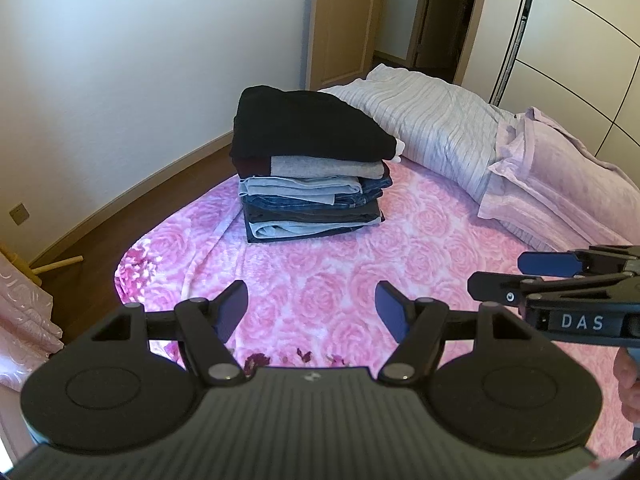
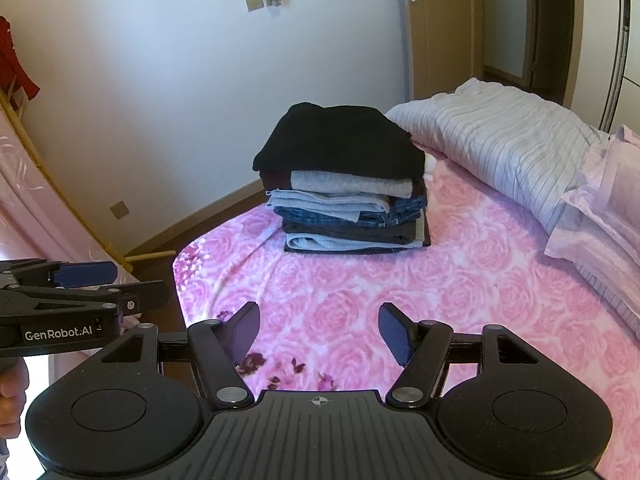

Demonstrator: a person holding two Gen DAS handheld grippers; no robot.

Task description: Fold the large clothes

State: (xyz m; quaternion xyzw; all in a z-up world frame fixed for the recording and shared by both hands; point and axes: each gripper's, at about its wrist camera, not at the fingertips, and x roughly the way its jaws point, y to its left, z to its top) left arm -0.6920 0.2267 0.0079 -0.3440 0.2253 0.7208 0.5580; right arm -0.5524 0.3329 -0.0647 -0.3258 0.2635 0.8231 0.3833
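Note:
A stack of folded clothes [image 1: 310, 168] [image 2: 346, 184] sits on the pink rose-patterned blanket [image 1: 360, 272] [image 2: 400, 288], with a black garment [image 1: 304, 124] [image 2: 340, 136] on top, then grey pieces and several pairs of jeans below. My left gripper [image 1: 312, 304] hovers open over the blanket in front of the stack, nothing between its blue pads. My right gripper [image 2: 318, 328] is also open and empty, beside the left one. Each gripper shows from the side in the other's view: the right gripper [image 1: 516, 280] and the left gripper [image 2: 132, 284].
A striped grey-white duvet [image 1: 432, 120] [image 2: 520, 136] lies bunched behind the stack, with pink pillows [image 1: 560, 176] [image 2: 600, 216] to the right. The bed's left edge drops to a dark wooden floor [image 1: 100, 248]. A wooden door [image 1: 340, 20] stands behind.

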